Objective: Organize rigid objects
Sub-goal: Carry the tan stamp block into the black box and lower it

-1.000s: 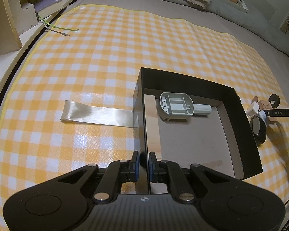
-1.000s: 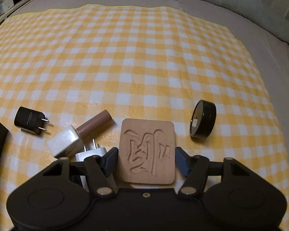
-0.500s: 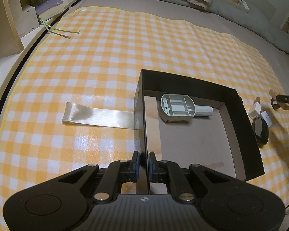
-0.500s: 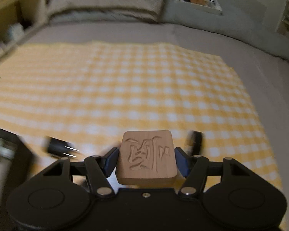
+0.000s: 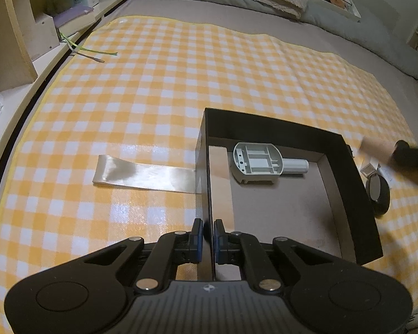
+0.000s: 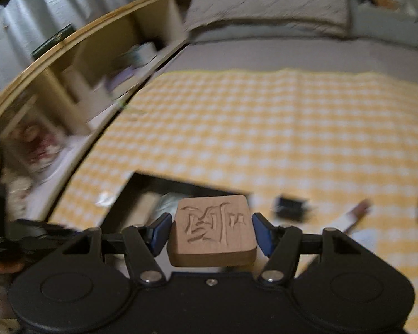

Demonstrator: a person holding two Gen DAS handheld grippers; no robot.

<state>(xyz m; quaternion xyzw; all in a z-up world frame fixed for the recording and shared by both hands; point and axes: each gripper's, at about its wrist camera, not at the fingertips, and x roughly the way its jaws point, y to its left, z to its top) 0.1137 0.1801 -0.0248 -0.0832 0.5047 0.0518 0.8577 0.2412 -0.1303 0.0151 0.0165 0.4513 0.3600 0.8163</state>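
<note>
- Two hand-held grippers work over a bed covered with a yellow-and-white checked cloth (image 5: 181,83).
- The left gripper (image 5: 207,236) has its fingers pressed almost together, pinching the thin left wall of a black box (image 5: 292,130) near the box's near-left corner.
- The black box sits open on the cloth, toward the right edge of the bed and nearer the near edge than the pillow end.
- Inside the box, a grey plastic part (image 5: 257,162) with a short cylindrical stub lies in the far-left corner on the brown floor.
- A shiny flat strip (image 5: 145,174) lies on the cloth to the left of the box, its right end touching the box's left wall.
- The right gripper (image 6: 211,233) holds a wooden block (image 6: 213,231) with a carved character on its top face; its fingers are pinching the block's left and right sides, and the block is off the cloth.
- From the right wrist view, which is blurred, the block hangs in front of the box's right side.
- On the cloth to the right of the box lie a black plug adapter (image 6: 289,206), a brown cylinder (image 6: 358,214) and a round black item (image 5: 379,192); the round item lies just beside the box's right wall.
- A wooden shelf (image 5: 19,36) with small items runs along the left edge of the bed.
</note>
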